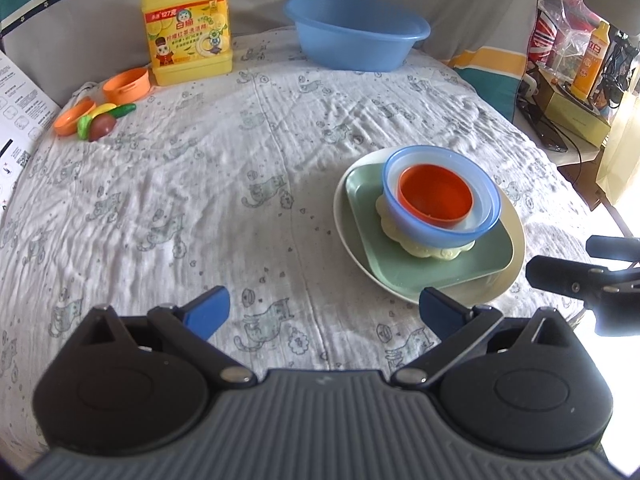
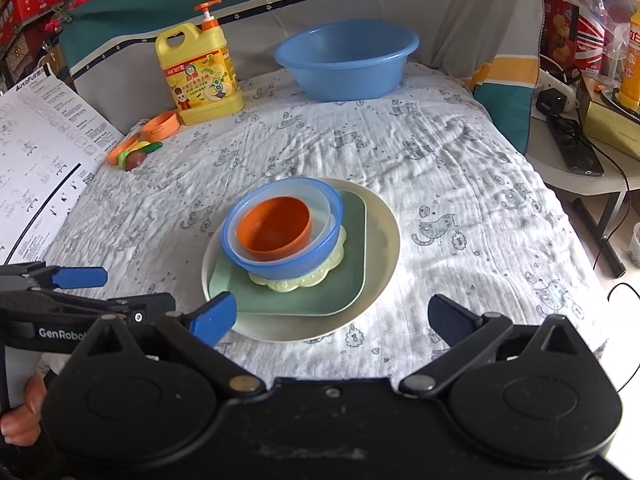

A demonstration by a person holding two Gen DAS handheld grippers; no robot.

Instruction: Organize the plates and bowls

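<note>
A stack of dishes sits on the cloth: a cream round plate (image 1: 340, 208) (image 2: 384, 232) at the bottom, then a green square plate (image 1: 420, 264) (image 2: 320, 296) and a pale yellow flower-shaped plate (image 1: 424, 249) (image 2: 296, 280). On top is a blue bowl (image 1: 436, 236) (image 2: 288, 264) holding a clear bowl and an orange bowl (image 1: 436, 196) (image 2: 272, 232). My left gripper (image 1: 325, 312) (image 2: 120, 290) is open, low and left of the stack. My right gripper (image 2: 332, 318) (image 1: 562, 258) is open just in front of the cream plate. Both hold nothing.
A blue basin (image 1: 356, 40) (image 2: 344, 64) and a yellow detergent jug (image 1: 188, 24) stand at the back. Orange toy pots and toy vegetables (image 1: 100, 112) lie at the back left. A printed sheet (image 2: 36, 152) is left; a cluttered side table (image 2: 580, 152) is right.
</note>
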